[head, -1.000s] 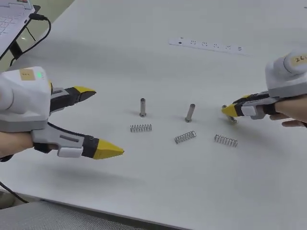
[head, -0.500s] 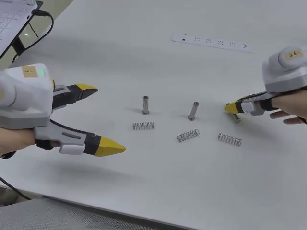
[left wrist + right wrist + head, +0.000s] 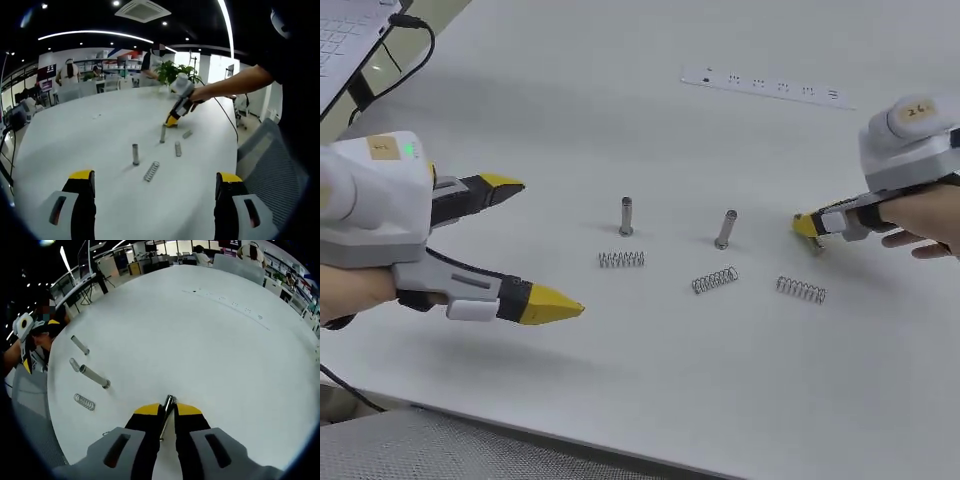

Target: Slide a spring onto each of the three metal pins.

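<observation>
Right gripper view is showing the right claw (image 3: pixel 168 410) clamping one metal pin (image 3: pixel 169 401) between its yellow tips, low over the counter (image 3: pixel 670 390). The left claw (image 3: pixel 535 245) is hanging wide open, while two pins (image 3: pixel 626 216) are standing near three springs (image 3: pixel 714 280) lying loose.

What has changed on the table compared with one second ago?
Nothing visibly changed; only the head camera shifted a little. The right gripper stays shut on a pin, the left gripper stays open, and the left pin, the middle pin and the three springs rest where they were.
</observation>
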`<action>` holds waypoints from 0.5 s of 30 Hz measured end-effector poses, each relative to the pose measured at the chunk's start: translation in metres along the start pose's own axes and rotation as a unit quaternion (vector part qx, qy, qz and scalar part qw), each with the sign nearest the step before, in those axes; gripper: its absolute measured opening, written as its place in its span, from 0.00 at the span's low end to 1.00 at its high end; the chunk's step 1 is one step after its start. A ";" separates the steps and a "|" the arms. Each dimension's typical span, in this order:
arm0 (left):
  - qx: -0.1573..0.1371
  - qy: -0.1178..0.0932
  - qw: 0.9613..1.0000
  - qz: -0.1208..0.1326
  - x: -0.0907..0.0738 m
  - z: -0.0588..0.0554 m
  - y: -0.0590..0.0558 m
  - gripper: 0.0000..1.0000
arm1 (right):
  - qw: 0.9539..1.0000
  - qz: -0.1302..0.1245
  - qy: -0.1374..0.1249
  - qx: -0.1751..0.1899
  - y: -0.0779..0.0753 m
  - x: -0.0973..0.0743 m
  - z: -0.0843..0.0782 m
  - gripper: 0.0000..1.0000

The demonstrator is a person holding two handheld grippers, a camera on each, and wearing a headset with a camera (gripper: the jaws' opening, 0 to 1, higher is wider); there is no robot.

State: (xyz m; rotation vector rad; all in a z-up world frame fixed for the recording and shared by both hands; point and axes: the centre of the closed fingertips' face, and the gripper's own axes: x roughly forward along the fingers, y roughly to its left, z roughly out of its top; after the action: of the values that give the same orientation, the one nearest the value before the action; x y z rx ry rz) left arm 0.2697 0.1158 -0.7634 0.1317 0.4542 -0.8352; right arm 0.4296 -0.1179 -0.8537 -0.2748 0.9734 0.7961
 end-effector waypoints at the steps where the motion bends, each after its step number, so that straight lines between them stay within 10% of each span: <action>1: 0.000 0.000 1.000 0.000 0.000 0.000 0.000 0.98 | 1.000 -0.001 0.000 -0.001 0.001 0.000 0.001 0.08; 15: -0.004 -0.002 1.000 0.001 0.000 0.001 0.001 0.98 | 1.000 -0.001 0.002 0.002 0.003 -0.001 0.001 0.05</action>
State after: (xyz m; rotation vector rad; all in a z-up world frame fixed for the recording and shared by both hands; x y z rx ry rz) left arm 0.2708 0.1161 -0.7629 0.1229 0.4526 -0.8311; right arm 0.4276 -0.1156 -0.8524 -0.2734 0.9784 0.7915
